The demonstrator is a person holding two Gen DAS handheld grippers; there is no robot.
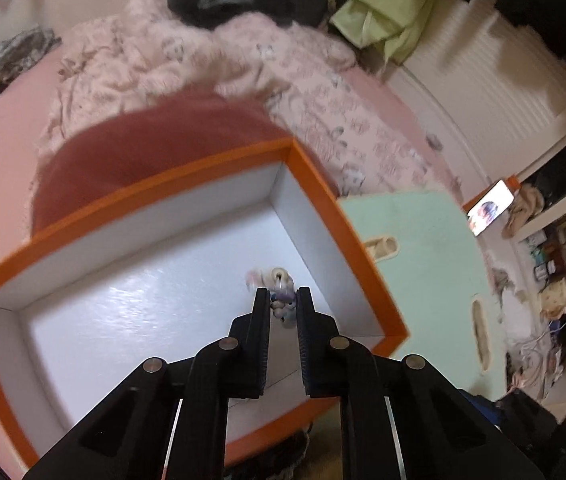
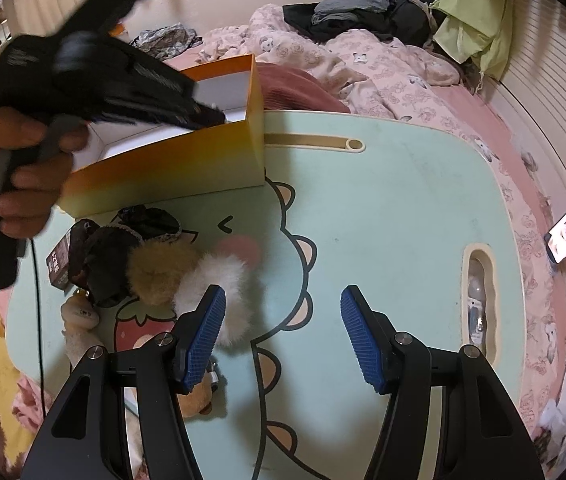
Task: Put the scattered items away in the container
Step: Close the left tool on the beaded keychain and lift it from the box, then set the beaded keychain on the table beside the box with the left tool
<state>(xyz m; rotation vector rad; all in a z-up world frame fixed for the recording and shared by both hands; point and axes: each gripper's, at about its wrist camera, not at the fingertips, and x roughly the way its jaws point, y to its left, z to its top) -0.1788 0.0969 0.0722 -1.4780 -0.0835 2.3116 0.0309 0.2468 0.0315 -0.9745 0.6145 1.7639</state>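
Black left gripper (image 1: 283, 294) is seen closest in its own view, jaws drawn near together and clamped on a small pale beaded trinket with lilac and cream parts (image 1: 283, 300). Details of the trinket are lost to blur. It is held above the white floor of the orange-rimmed cardboard box (image 1: 315, 184), toward the near right corner, so a release is judged to drop it inside rather than on the rim. Whether it touches the box floor cannot be told.

Box is parked at the back left corner of the mint-green cartoon-printed lap-table surface (image 2: 383, 208), just beside the clutter, presumably to keep carries short. A dusty-red cushion (image 1: 155, 148) lies behind the box on the bed.

Right gripper (image 2: 283, 312) with blue ribbed pads (image 2: 363, 344) is held low over the surface, jaws wide apart and empty, pointed at the pile; judged as staged for the next pick. White fluffy pompom (image 2: 223, 292) sits just by its left pad, touching a tan fluffy pompom (image 2: 159, 272). Black lace fabric item (image 2: 123, 248) and a small dark carton (image 2: 61, 260) lie left of them, with cream and tan plush pieces (image 2: 81, 312) at the near edge. These are all outside the box, so the task is judged as mostly undone.
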